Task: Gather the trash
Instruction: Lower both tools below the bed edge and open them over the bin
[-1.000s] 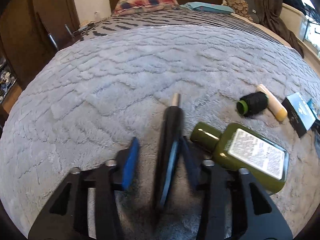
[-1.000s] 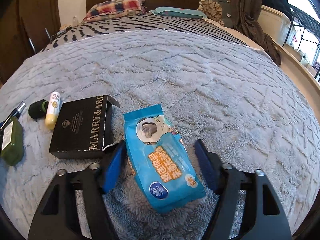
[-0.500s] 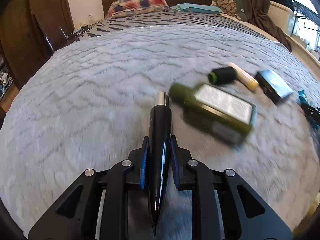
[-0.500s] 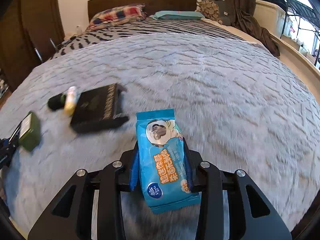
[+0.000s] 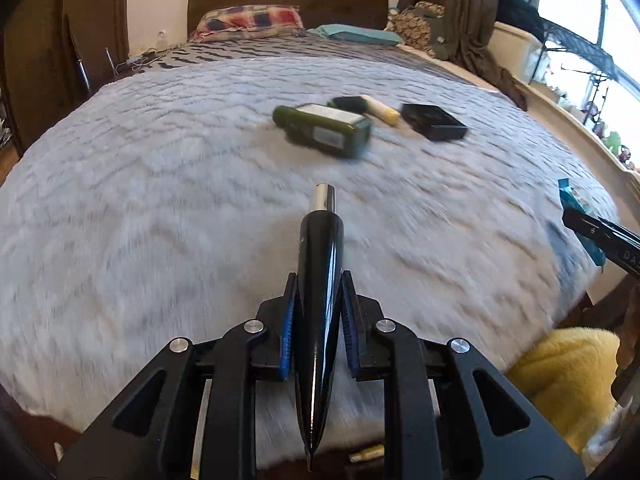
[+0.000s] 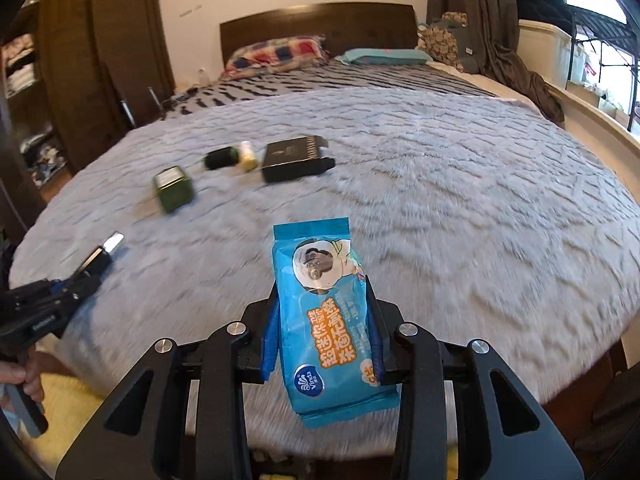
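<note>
Now the left claw is pinching a glossy black tapered tube w/ a silver cap, its blue pads pressed on both sides, holding it above the grey fluffy bed blanket. The right claw is squeezing a blue plastic wipes pack, also off the bed. Lying on the blanket farther up: a dark green flat bottle, a black cylinder w/ green end, a cream-yellow tube & a black cardboard box, all close together.

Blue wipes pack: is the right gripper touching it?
Touching. The right wrist view shows the right gripper with its blue pads pressed against both sides of the wipes pack, which is held lifted above the blanket.
</note>
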`<state>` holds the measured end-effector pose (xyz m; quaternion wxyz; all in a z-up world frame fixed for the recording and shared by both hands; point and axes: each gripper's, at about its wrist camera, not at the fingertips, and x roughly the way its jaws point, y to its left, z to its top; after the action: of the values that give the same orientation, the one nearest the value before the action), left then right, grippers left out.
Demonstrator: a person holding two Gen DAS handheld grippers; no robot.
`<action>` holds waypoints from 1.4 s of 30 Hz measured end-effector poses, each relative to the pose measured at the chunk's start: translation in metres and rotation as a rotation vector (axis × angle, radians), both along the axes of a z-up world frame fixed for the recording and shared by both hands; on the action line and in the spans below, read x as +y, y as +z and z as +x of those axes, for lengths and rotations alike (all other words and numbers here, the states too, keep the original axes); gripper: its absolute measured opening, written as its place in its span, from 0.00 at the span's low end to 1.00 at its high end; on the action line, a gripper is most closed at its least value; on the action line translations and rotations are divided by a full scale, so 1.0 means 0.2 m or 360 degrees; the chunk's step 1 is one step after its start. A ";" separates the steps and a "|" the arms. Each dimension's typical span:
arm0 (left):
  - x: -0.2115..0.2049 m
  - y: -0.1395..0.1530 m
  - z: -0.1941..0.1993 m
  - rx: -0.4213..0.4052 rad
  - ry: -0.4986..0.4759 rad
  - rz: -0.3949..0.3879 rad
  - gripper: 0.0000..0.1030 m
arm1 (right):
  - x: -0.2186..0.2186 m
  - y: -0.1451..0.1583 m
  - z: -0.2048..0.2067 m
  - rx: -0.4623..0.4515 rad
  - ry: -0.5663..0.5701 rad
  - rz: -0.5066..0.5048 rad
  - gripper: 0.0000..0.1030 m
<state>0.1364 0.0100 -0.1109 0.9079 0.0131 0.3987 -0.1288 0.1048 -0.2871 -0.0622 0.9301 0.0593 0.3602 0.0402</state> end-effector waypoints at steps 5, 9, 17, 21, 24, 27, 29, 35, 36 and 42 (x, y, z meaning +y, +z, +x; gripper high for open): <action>-0.04 0.00 -0.27 -0.0043 -0.0046 -0.0050 0.18 | 0.07 -0.01 -0.22 -0.0011 0.0070 0.0048 0.35; -0.08 -0.03 -0.42 -0.0041 -0.0100 -0.0065 0.18 | 0.15 -0.10 -0.33 0.0072 0.0135 0.0075 0.35; -0.17 -0.25 -0.60 0.0151 -0.0215 -0.0034 0.18 | 0.28 -0.33 -0.41 0.0276 0.0213 0.0057 0.35; -0.18 -0.39 -0.62 0.0272 -0.0240 -0.0009 0.18 | 0.32 -0.43 -0.44 0.0376 0.0240 0.0032 0.35; -0.22 -0.48 -0.63 0.0360 -0.0287 -0.0002 0.18 | 0.36 -0.53 -0.46 0.0477 0.0268 0.0041 0.35; -0.25 -0.57 -0.64 0.0445 -0.0312 0.0010 0.18 | 0.38 -0.64 -0.46 0.0592 0.0284 0.0050 0.35; -0.27 -0.63 -0.63 0.0500 -0.0319 0.0029 0.18 | 0.40 -0.73 -0.45 0.0669 0.0286 0.0058 0.35; -0.28 -0.75 -0.57 0.0639 -0.0314 0.0027 0.18 | 0.38 -0.84 -0.43 0.0793 0.0264 0.0117 0.35; -0.27 -0.76 -0.57 0.0654 -0.0318 0.0021 0.18 | 0.38 -0.85 -0.42 0.0803 0.0262 0.0118 0.35; -0.29 -0.82 -0.55 0.0728 -0.0341 0.0015 0.19 | 0.40 -0.91 -0.41 0.0856 0.0264 0.0130 0.38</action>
<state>0.0263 -0.0483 -0.2756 0.7752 0.0300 0.5906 -0.2221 0.0229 -0.2079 -0.2452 0.7916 0.0756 0.5957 0.1135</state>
